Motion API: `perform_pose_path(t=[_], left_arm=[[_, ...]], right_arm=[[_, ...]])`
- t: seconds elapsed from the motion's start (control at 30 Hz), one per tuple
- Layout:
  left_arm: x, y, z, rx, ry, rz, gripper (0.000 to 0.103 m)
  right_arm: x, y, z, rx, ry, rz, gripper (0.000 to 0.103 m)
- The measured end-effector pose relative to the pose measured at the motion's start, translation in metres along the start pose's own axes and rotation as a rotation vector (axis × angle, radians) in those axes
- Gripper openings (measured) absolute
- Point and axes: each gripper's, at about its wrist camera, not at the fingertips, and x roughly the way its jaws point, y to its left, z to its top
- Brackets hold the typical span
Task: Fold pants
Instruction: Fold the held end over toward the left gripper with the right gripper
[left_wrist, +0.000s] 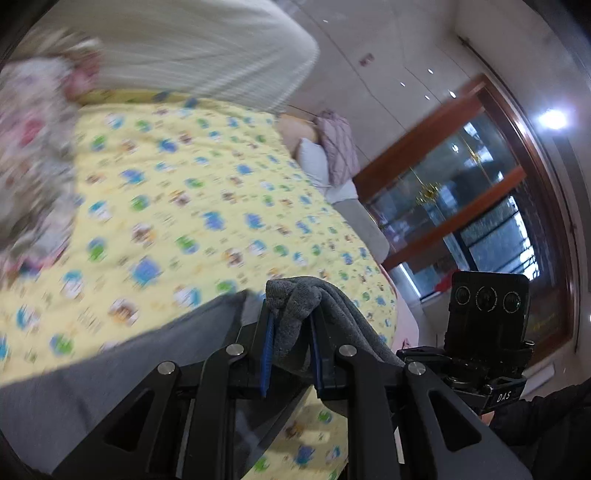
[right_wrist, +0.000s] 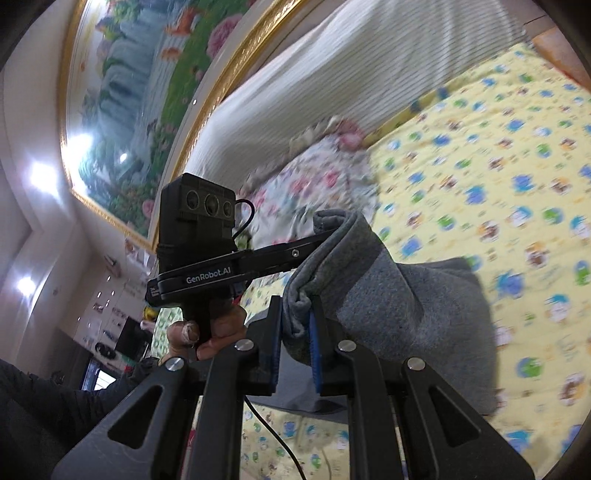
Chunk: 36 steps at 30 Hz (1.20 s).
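The grey pants (left_wrist: 110, 362) hang across the yellow printed quilt (left_wrist: 203, 184) on a bed. In the left wrist view my left gripper (left_wrist: 291, 321) is shut on a bunched grey edge of them, its blue pads (left_wrist: 269, 354) pressing the cloth. In the right wrist view my right gripper (right_wrist: 297, 314) is likewise shut on a fold of the pants (right_wrist: 406, 314), which drape to the right over the quilt (right_wrist: 480, 166). The left gripper (right_wrist: 317, 234) shows there too, close by on the left, its tip buried in the same cloth. The scene is blurred by motion.
A floral blanket (right_wrist: 314, 184) lies bunched at the head of the bed, against a white striped headboard (right_wrist: 332, 85). Pillows (left_wrist: 332, 147) sit at the bed's far edge near a wood-framed window (left_wrist: 461, 203). A gold-framed painting (right_wrist: 140, 92) hangs on the wall. A hand (right_wrist: 207, 332) grips the left handle.
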Motion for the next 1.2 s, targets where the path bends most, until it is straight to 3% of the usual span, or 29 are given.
perform_pose_path(t=[0.4, 0.7, 0.8, 0.87, 0.93, 1.1, 1.2], left_arm=[[-0.030, 0.096, -0.068, -0.187, 0.017, 0.078, 0.016], [-0.026, 0.128, -0.100, -0.255, 0.058, 0.099, 0.018], [-0.030, 0.133, -0.106, -0.266, 0.061, 0.134, 0.018], [-0.035, 0.135, -0.109, -0.284, 0.057, 0.141, 0.020], [-0.043, 0.137, -0.114, -0.303, 0.047, 0.147, 0.020], [-0.064, 0.132, -0.123, -0.337, 0.002, 0.147, 0.022], [-0.072, 0.124, -0.126, -0.347, -0.019, 0.159, 0.032]], right_arm=[[0.103, -0.001, -0.039, 0.022, 0.179, 0.017, 0.015], [0.142, -0.013, -0.065, 0.019, 0.290, -0.016, 0.015], [0.148, -0.014, -0.069, 0.008, 0.319, -0.024, 0.019], [0.150, -0.014, -0.070, 0.012, 0.338, -0.031, 0.031], [0.148, -0.012, -0.069, 0.008, 0.335, -0.022, 0.049], [0.124, -0.005, -0.058, -0.024, 0.278, -0.015, 0.049], [0.103, -0.012, -0.045, -0.013, 0.220, -0.040, 0.049]])
